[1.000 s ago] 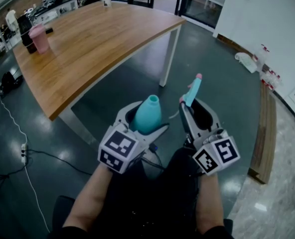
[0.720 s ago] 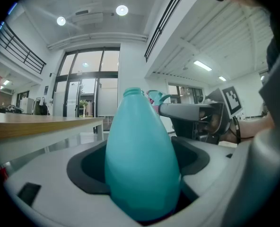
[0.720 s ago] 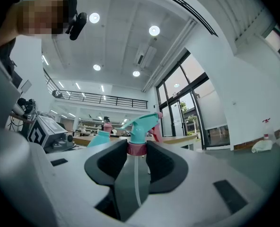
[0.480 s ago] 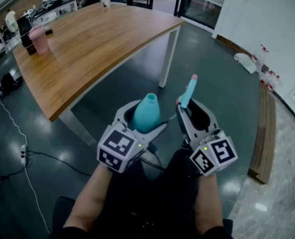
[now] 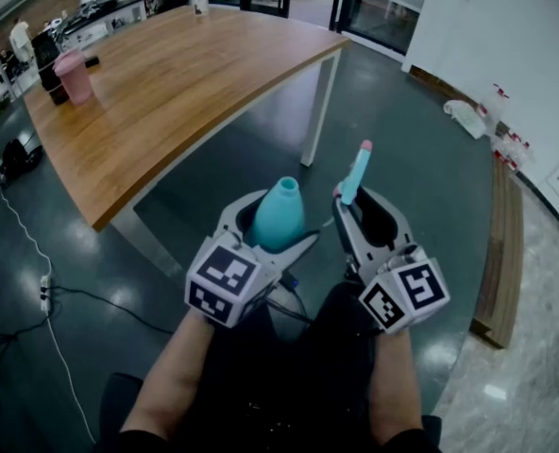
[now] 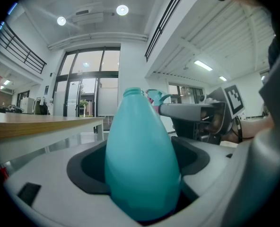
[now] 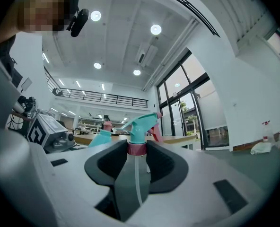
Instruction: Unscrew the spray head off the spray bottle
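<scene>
The spray head [image 7: 141,126] is already off, I judge, its pink collar [image 7: 136,148] clenched between the fingers [image 7: 170,169] of the right gripper [image 5: 353,199], just right of the open-necked teal bottle [image 6: 142,160], which the left gripper [image 5: 275,232] grasps round its belly, so no unscrewing remains.

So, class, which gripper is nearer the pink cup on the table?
Left. The left gripper sits this side of the pink cup; the right gripper lies farther right.

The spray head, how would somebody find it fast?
Find the big wooden table, then look just below it. The right claw holds the spray head pointing up. It is thin, teal with a pink tip, unlike the fat, plain teal bottle beside it.
</scene>
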`<state>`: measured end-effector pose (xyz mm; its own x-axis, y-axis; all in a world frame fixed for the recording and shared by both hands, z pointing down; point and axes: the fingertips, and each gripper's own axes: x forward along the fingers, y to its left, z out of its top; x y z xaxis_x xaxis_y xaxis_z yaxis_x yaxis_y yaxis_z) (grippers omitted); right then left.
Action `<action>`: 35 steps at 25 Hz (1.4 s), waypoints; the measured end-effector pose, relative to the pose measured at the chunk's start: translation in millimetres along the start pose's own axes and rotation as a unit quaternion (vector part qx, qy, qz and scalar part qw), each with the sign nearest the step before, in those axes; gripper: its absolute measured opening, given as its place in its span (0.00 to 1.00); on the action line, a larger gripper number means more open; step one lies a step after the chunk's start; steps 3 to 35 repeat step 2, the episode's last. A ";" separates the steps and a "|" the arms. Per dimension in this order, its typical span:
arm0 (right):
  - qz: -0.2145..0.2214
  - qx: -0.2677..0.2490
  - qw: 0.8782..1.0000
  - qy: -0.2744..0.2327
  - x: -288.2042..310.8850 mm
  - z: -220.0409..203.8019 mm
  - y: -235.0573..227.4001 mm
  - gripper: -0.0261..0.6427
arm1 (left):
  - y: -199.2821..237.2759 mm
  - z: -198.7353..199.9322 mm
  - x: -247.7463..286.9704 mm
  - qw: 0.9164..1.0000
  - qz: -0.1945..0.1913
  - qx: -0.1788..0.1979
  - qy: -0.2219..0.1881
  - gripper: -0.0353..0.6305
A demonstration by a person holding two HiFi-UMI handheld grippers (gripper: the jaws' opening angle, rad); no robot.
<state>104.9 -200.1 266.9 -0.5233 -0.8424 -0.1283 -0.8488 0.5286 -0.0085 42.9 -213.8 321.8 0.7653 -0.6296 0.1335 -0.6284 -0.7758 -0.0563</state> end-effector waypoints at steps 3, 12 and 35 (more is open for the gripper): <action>0.000 0.000 1.000 0.000 0.0 0.1 0.0 0.24 | -0.7 -0.1 0.2 1.000 -0.001 0.001 0.001 0.67; 0.000 0.000 1.000 0.000 0.0 0.1 0.0 0.24 | -0.7 -0.1 0.2 1.000 -0.001 0.001 0.001 0.67; 0.000 0.000 1.000 0.000 0.0 0.1 0.0 0.24 | -0.7 -0.1 0.2 1.000 -0.001 0.001 0.001 0.67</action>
